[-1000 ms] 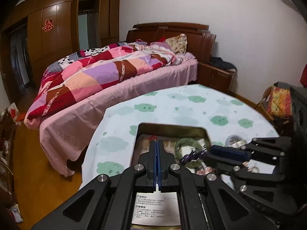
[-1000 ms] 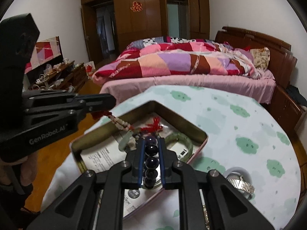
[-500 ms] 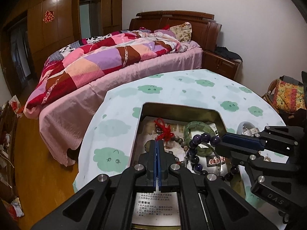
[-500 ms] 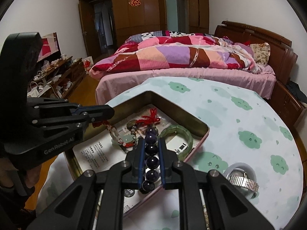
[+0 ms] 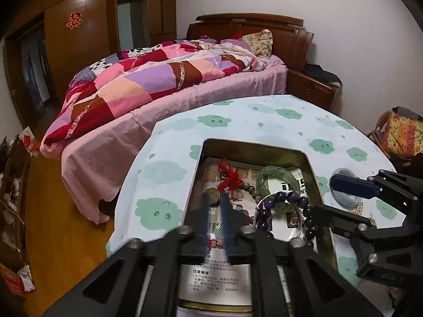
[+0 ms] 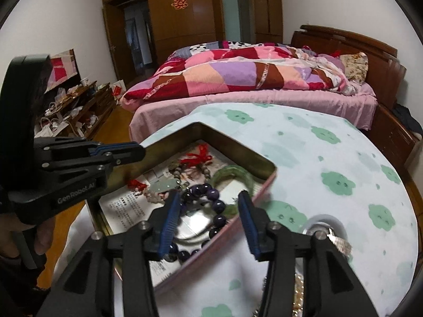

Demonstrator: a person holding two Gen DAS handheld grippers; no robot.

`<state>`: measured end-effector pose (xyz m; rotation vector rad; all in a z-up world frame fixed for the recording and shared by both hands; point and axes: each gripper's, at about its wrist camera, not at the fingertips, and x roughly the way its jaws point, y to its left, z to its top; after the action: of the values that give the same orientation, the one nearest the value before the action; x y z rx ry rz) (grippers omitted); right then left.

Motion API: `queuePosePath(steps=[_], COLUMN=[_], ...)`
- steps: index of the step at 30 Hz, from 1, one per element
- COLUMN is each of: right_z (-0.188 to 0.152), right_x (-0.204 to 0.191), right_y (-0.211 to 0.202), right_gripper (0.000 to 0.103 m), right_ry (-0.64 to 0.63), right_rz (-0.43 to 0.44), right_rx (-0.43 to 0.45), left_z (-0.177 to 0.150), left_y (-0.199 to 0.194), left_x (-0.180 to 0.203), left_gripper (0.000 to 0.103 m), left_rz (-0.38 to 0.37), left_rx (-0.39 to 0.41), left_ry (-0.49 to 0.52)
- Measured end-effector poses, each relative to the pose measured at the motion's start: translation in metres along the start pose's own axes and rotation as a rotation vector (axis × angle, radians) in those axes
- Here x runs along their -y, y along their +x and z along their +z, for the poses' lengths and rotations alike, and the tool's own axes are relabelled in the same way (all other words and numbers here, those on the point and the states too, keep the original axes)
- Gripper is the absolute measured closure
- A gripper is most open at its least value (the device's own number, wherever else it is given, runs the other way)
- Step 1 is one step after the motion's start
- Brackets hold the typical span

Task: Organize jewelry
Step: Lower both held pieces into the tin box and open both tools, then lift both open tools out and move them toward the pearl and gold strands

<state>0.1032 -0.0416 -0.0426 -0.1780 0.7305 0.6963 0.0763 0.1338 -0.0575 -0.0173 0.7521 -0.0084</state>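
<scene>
Two hand-held grippers over a round worktop (image 6: 330, 158) with pale cloud-print cloth. Left hand-held gripper (image 5: 214, 206), lower centre of left wrist view: blue pads slightly apart, blurred, nothing between them, released. In right wrist view it shows at left edge (image 6: 127, 149), side-on, gap not readable there. Right hand-held gripper (image 6: 208, 222), lower centre of right wrist view: jaws spread wide, released, nothing gripped.

Dark purple bead bracelet (image 6: 211, 203) lies in the shallow rectangular metal tin (image 6: 238, 148), just below the right gripper's pads; in left wrist view it sits centre-right (image 5: 288, 198), resting partly on the green jade bangle (image 5: 275, 177). Also in tin: red knotted cord with grey beads (image 5: 230, 177), pale green pendant (image 6: 164, 186), printed paper sheet (image 6: 127, 206). Silver metal watch (image 6: 335, 240) on the cloth, lower right, outside tin. Bed with patchwork quilt (image 6: 238, 76) in upper half.
</scene>
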Motion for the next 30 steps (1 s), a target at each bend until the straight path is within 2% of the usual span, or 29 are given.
queuePosePath(steps=[1,3,4,7,14,20,27,29,30], right_z=[-0.001,-0.006,-0.008,-0.016,-0.044,-0.074,-0.094,-0.098,-0.099], right_x=[0.003,0.01,0.014,0.027,0.062,0.077,0.084,0.085,0.084], right_y=[-0.003,-0.01,-0.013,-0.021,-0.046,-0.059,-0.069,-0.066,-0.064], right_gripper=[0.047,0.044,0.043,0.043,0.043,0.043,0.043,0.046,0.051], right_ry=[0.004,0.007,0.008,0.024,0.105,0.163,0.189,0.184,0.179], right_rz=[-0.003,-0.025,-0.036,-0.068,-0.163,-0.2,-0.221,-0.225,-0.224], right_rx=[0.004,0.008,0.007,0.002,-0.009,-0.042,-0.066,-0.084,-0.093], left_z=[-0.001,-0.005,-0.006,-0.007,-0.017,-0.03,-0.035,-0.037,-0.038], left_y=[-0.003,-0.013,-0.017,-0.019,-0.024,-0.026,-0.036,-0.038,-0.039], left_x=[0.001,0.003,0.004,0.006,0.007,0.018,0.043,0.05,0.054], left_gripper=[0.052,0.027,0.027,0.027,0.027,0.027,0.027,0.027,0.027], left_rz=[0.004,0.022,0.016,0.018,0.09,0.141,0.093,0.09,0.083], left_rx=[0.012,0.062,0.083,0.074,0.084,0.084,0.103,0.103,0.101], left_ry=[-0.004,-0.014,-0.014,-0.026,-0.057,-0.051,-0.03,-0.015,-0.007])
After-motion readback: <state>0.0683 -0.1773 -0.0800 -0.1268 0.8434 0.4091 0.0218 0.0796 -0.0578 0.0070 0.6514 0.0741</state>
